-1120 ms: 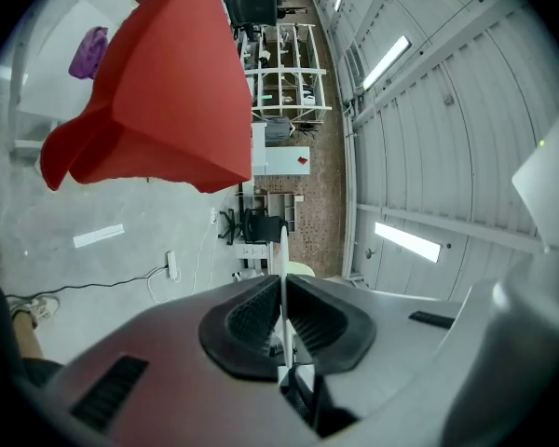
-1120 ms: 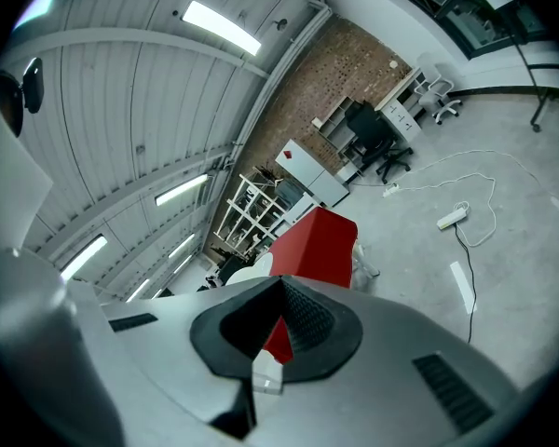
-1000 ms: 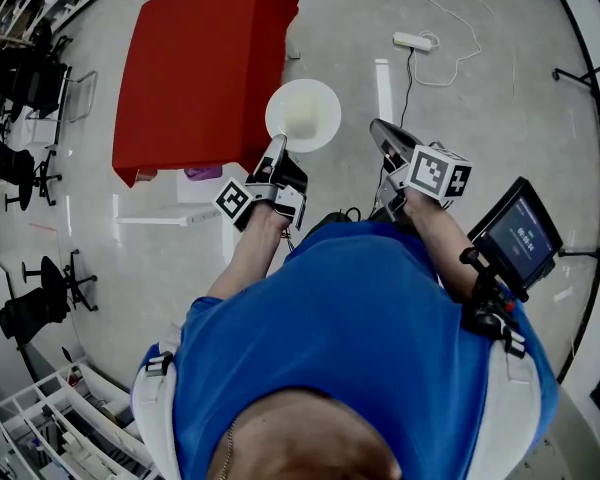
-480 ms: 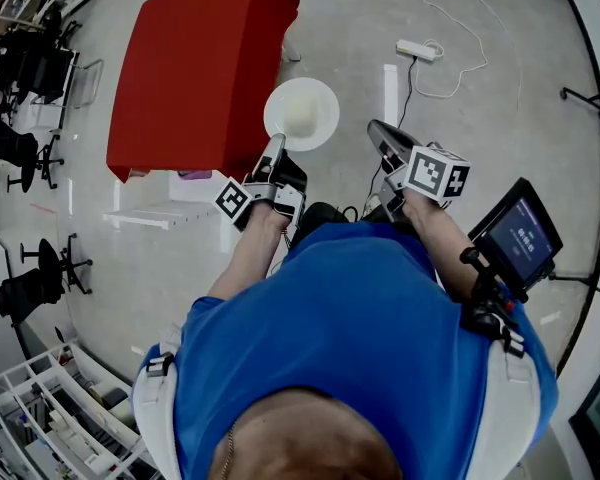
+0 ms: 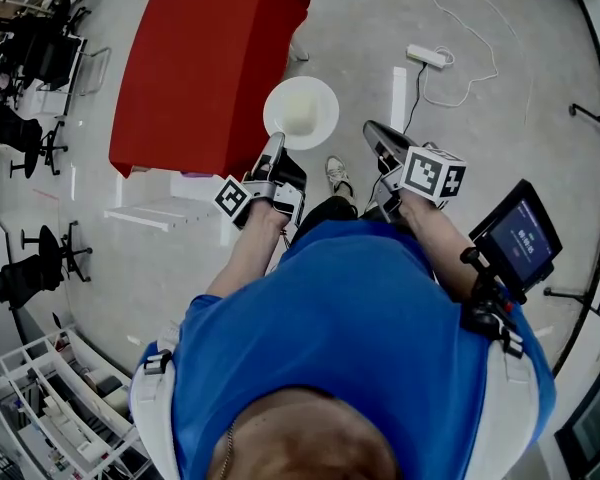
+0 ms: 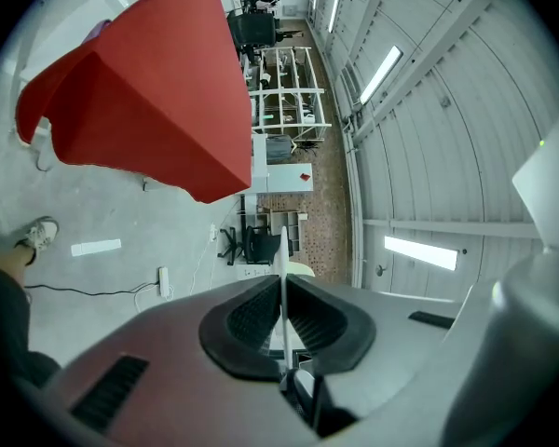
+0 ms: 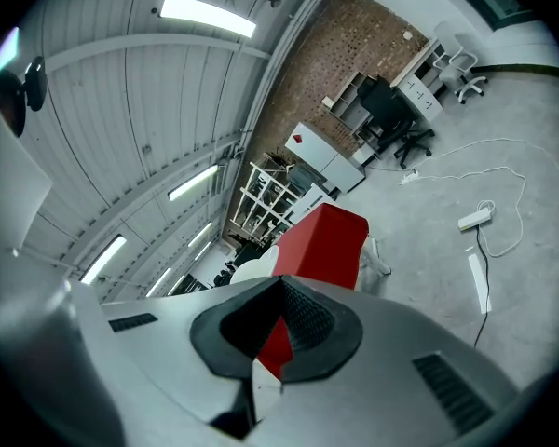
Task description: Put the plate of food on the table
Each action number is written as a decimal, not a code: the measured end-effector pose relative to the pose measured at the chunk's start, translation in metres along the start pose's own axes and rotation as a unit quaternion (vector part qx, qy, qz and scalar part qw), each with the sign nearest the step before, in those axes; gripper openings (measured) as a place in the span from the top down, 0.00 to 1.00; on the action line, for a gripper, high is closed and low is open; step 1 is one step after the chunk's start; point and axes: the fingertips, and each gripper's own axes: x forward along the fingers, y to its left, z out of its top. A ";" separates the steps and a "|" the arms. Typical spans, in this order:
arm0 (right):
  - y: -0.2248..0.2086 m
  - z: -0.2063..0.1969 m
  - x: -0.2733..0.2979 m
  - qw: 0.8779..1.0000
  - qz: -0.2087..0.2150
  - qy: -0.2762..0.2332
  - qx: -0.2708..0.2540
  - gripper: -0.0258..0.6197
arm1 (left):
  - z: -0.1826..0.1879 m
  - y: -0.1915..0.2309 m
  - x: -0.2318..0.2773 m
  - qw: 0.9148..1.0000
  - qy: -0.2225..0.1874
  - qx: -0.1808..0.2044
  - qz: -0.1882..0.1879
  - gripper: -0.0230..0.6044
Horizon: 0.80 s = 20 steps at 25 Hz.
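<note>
L gripper [image 5: 275, 153] is clamping the near rim of the white plate [image 5: 325, 118], pads pinching it edge-on. Plate is sticking out ahead of the tips w/ a pale mound of food [image 5: 301, 115] at its centre. R gripper [image 5: 375, 138] is hovering just beside it on the right, tips meeting, nothing btwn them. Red table [image 5: 195, 68] is lying ahead & left of L's tips, the plate's left edge overlapping its corner. Prob. stiff, smooth, breakable. A one-sided rim grip is levering hard, so food may be sliding if tilted. Level carry, or R taking the opposite rim, seems safest.
</note>
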 end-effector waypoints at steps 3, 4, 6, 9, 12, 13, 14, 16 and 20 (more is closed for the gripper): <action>-0.002 0.003 0.000 1.000 -0.001 -0.001 -0.001 0.96 | -0.001 0.003 0.005 1.000 0.000 0.000 -0.001 0.93; -0.003 0.003 0.000 1.000 -0.003 -0.001 0.000 0.96 | -0.001 0.003 0.006 1.000 0.001 0.001 -0.001 0.93; -0.002 0.002 0.000 1.000 -0.004 0.000 -0.003 0.96 | 0.001 0.005 0.007 1.000 0.001 0.004 -0.001 0.93; -0.002 0.003 0.001 1.000 -0.002 0.000 -0.006 0.96 | 0.003 0.005 0.011 1.000 -0.002 0.008 -0.005 0.93; -0.004 0.004 0.000 1.000 -0.002 0.001 -0.006 0.96 | 0.003 0.004 0.014 1.000 -0.003 0.009 -0.008 0.93; -0.004 0.003 0.000 1.000 -0.002 0.002 -0.007 0.96 | 0.002 0.004 0.014 1.000 -0.004 0.008 -0.009 0.93; -0.004 0.003 0.000 1.000 -0.001 0.003 -0.007 0.96 | 0.003 0.005 0.013 1.000 -0.005 0.009 -0.008 0.93; -0.004 0.002 0.001 1.000 0.001 0.005 -0.008 0.96 | 0.004 0.008 0.011 1.000 -0.008 0.012 -0.005 0.93; -0.004 0.001 0.001 1.000 0.000 0.007 -0.009 0.96 | 0.002 0.011 0.006 1.000 -0.010 0.008 0.003 0.93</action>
